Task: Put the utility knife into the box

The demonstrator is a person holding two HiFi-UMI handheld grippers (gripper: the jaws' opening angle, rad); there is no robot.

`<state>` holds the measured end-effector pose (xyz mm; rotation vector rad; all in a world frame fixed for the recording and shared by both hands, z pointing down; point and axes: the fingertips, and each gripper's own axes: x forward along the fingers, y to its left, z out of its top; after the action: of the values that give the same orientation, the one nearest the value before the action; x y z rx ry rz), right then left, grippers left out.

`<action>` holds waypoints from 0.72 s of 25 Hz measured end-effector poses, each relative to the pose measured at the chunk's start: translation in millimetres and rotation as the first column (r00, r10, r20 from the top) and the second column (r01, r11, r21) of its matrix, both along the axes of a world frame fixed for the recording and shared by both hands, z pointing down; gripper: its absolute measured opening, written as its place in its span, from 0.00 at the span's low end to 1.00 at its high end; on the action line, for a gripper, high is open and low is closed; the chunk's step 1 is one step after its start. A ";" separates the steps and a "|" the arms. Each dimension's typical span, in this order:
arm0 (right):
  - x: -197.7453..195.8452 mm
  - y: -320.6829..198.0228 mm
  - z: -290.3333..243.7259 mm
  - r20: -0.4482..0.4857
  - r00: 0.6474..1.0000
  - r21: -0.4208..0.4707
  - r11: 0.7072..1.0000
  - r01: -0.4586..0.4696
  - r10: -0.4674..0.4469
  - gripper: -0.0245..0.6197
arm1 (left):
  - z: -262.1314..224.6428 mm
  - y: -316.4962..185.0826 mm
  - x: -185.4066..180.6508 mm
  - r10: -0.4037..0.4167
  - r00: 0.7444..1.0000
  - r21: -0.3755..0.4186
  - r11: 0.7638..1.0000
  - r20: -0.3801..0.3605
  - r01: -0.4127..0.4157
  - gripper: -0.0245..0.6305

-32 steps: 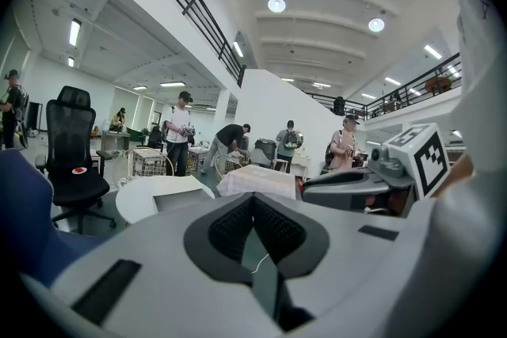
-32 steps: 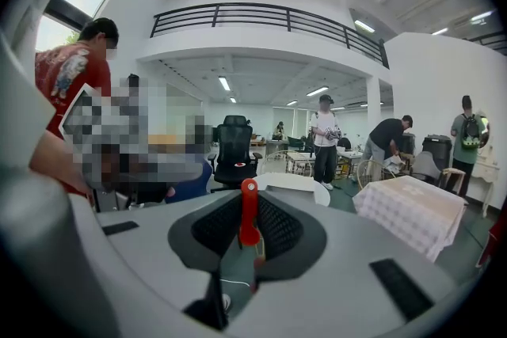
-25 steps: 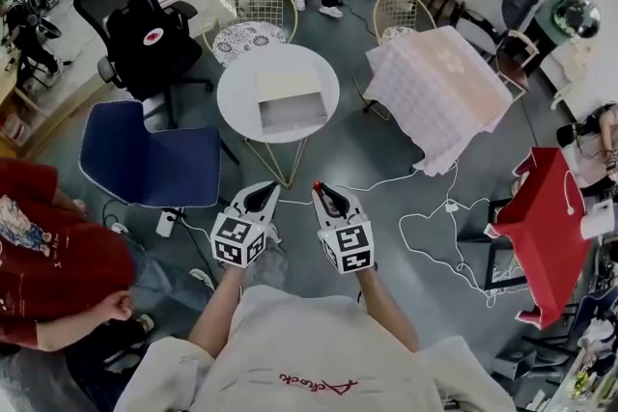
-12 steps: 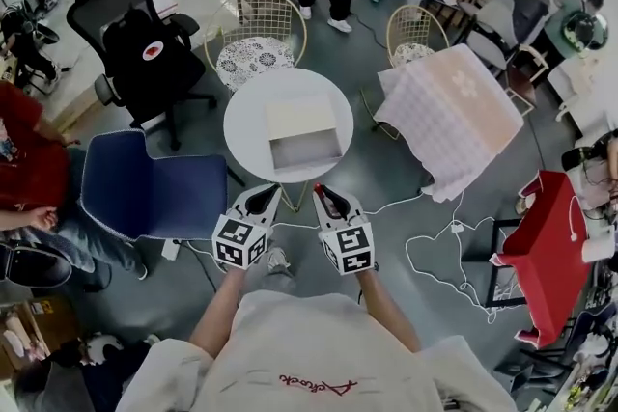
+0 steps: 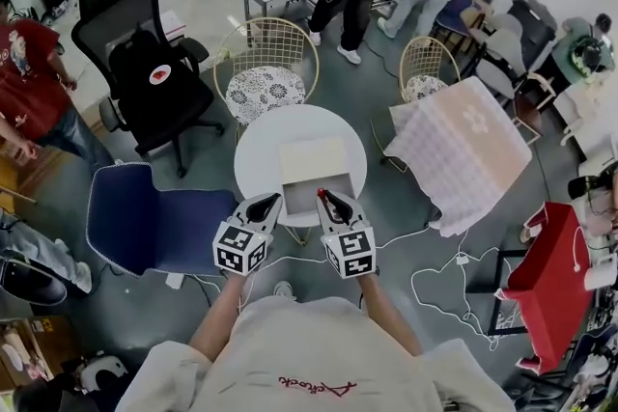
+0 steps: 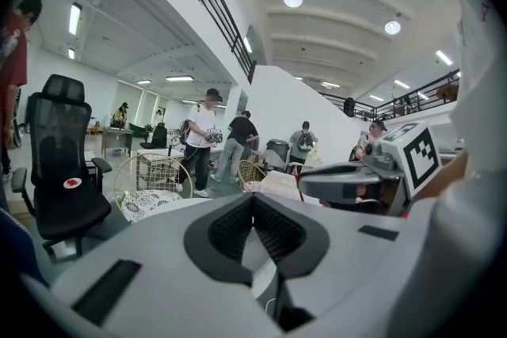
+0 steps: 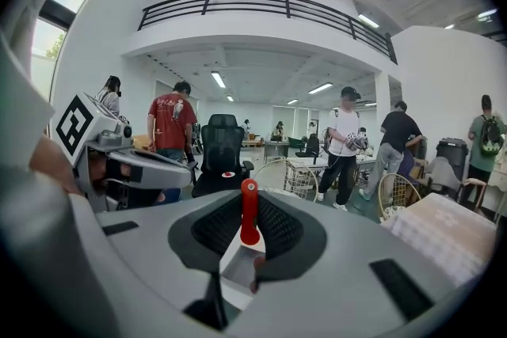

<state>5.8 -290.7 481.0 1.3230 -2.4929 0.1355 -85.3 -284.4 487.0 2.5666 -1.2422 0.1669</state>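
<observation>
An open white box (image 5: 314, 171) lies on a small round white table (image 5: 253, 150) in the middle of the head view. Both grippers hover side by side at the table's near edge. My right gripper (image 5: 327, 199) is shut on a red utility knife (image 5: 320, 193). In the right gripper view the knife (image 7: 249, 211) stands upright between the dark pads, with the box (image 7: 236, 265) showing below it. My left gripper (image 5: 263, 201) points at the table's near left rim. Its jaws (image 6: 253, 200) meet at the tips with nothing between them.
A blue chair (image 5: 154, 217) stands left of the table and a black office chair (image 5: 154, 72) behind it. Two wire chairs (image 5: 266, 72) (image 5: 425, 72) stand beyond the table. A cloth-covered table (image 5: 463, 154) is to the right. White cables (image 5: 444, 275) trail on the floor, and people stand at the back.
Both grippers have advanced together, so the round table and box now lie right at their tips. The red knife stays in the right jaws. The person in red has shifted to the upper left.
</observation>
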 end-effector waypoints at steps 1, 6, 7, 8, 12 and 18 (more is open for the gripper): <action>-3.4 -7.1 -1.4 -0.001 1.000 0.002 1.000 0.001 -0.001 0.14 | -0.7 -6.6 -2.2 0.002 1.000 0.002 1.000 0.000 -0.002 0.06; -11.2 -37.0 -4.8 -0.011 1.000 0.010 1.000 0.004 -0.004 0.14 | -2.2 -36.2 -5.5 0.018 1.000 0.004 1.000 -0.001 -0.018 0.05; -10.9 -40.8 -4.6 -0.009 1.000 0.009 1.000 0.000 0.000 0.14 | -2.0 -40.1 -5.6 0.022 1.000 0.003 1.000 -0.001 -0.022 0.05; -10.6 -43.7 -3.8 -0.006 1.000 0.007 1.000 -0.004 0.004 0.14 | -1.5 -43.2 -5.8 0.025 1.000 0.003 1.000 0.001 -0.025 0.06; -9.4 -47.9 9.8 -0.006 1.000 -0.018 1.000 -0.016 0.016 0.14 | 8.9 -47.8 -7.7 0.024 1.000 -0.014 1.000 -0.004 -0.024 0.05; -11.3 -49.8 19.0 0.013 1.000 -0.040 0.999 0.007 -0.006 0.14 | 23.1 -45.5 -13.0 -0.012 1.000 -0.050 0.999 0.008 0.012 0.05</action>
<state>-5.4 -340.6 500.1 1.3018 -2.4912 0.1917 -98.2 -329.8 510.0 2.5183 -1.2401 0.2032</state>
